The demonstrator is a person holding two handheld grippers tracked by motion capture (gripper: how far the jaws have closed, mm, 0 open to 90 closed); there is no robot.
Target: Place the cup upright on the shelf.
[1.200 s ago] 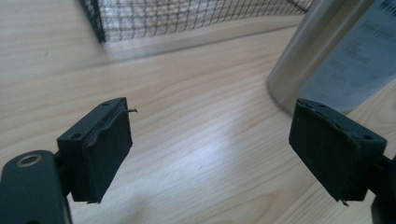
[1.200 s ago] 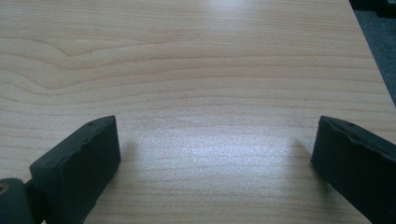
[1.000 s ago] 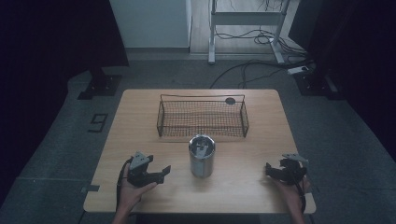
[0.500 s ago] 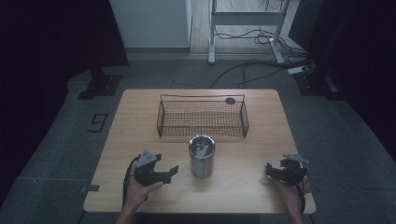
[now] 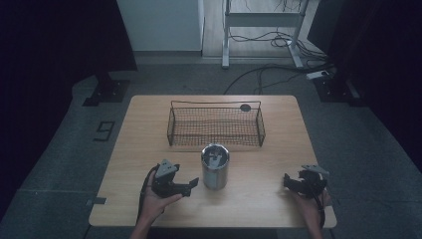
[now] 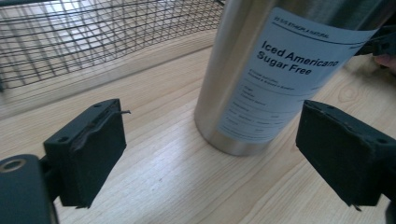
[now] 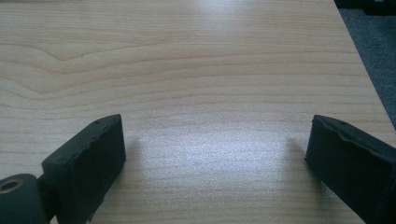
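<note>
Left claw [image 5: 193,183] is being brought in beside the steel cup [image 5: 215,166], and its jaws have just been opening: a second earlier it was being held further toward the lower left of the high view with the jaws narrower, while now they are standing wide apart with nothing between them. In the left gripper view the cup [image 6: 280,74] is being seen just ahead, right of centre, still clear of both pads, so a grasp around its lower body is judged to be in preparation rather than made. The cup is standing upright on the table [image 5: 149,129], lower centre of the high view, just in front of the wire basket [image 5: 216,124], into which it is likely being taken. Right claw [image 5: 289,180] is being kept low at the lower right, wide and empty, over bare wood [image 7: 196,84]. Much is being lost to dimness: what is lying inside the cup cannot be made out, the small dark round thing [image 5: 245,107] at the basket's far right corner cannot be identified, the label's [image 6: 299,70] fine print is being blurred, and the cup's top is being cut off at the upper edge of the left gripper view.
</note>
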